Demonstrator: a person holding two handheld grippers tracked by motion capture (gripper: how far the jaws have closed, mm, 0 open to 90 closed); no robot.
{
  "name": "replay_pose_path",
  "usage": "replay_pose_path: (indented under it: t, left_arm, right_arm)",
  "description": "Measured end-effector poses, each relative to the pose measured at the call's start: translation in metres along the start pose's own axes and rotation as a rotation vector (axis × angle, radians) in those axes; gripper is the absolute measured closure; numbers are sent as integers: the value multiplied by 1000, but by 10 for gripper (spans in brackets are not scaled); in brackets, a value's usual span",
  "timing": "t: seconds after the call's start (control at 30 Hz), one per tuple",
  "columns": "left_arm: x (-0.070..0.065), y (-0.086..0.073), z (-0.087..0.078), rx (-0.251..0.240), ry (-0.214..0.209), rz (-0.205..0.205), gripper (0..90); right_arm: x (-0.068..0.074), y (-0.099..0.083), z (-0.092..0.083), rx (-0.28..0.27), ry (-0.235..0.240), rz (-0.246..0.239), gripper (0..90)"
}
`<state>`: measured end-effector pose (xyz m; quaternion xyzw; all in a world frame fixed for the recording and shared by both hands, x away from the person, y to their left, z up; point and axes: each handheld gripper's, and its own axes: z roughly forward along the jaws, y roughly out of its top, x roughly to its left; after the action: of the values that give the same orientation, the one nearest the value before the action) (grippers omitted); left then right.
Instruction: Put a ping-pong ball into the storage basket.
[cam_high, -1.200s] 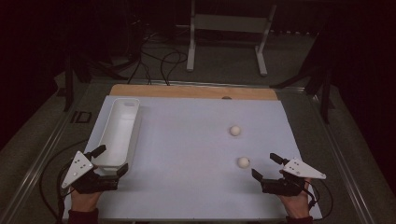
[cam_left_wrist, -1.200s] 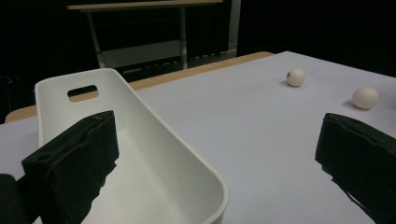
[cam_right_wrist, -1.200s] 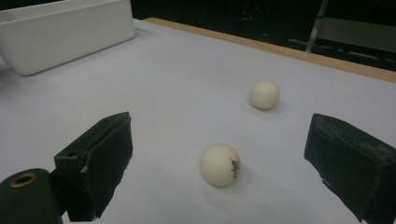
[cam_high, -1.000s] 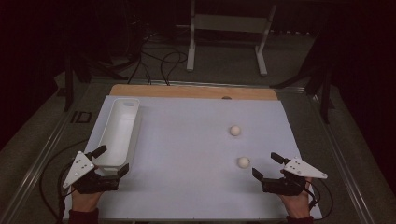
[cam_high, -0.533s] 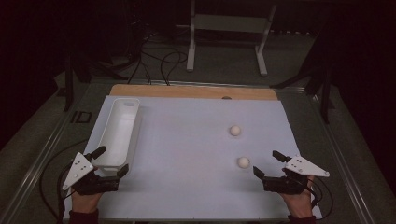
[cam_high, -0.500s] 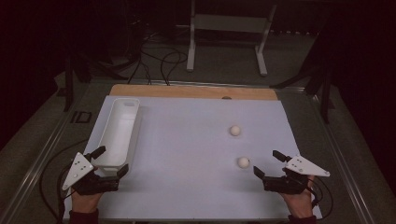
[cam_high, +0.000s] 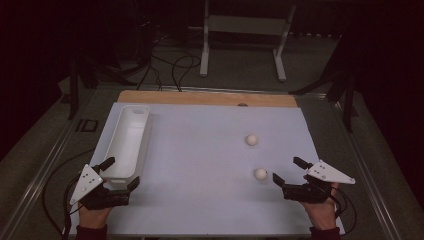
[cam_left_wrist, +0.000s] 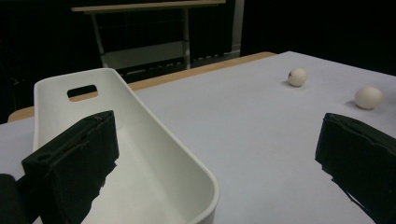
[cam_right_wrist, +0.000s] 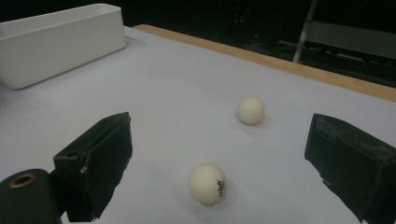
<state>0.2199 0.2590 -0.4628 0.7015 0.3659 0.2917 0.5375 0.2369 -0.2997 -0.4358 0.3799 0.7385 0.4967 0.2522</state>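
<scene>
Right gripper (cam_high: 290, 172), jaws spread wide and empty, has the near ball (cam_high: 260, 173) just ahead between its jaw lines, far ball (cam_high: 251, 139) beyond; left gripper (cam_high: 120, 174), also spread, straddles the bin (cam_high: 131, 131) corner, well apart.

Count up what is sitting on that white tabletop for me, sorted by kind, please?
Small white balls: 2, the near one by the right gripper and the far one.
Long white plastic bins: 1, beside the left gripper.
Total: 3 things.
</scene>
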Motion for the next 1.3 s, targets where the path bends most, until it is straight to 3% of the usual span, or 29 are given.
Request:
replay_pose_path:
  t: [0.3, 1.1, 1.3]
  left_arm:
    - [0, -1, 0, 4, 1, 4, 0]
    - [-1, -2, 1, 13, 19, 10, 0]
    - [-1, -2, 1, 14, 20, 11, 0]
  right_arm:
    - [-2, 5, 4, 4, 4, 16, 71]
    - [-2, 21, 13, 24, 2, -1, 72]
    - [-1, 24, 17, 56, -2, -9, 71]
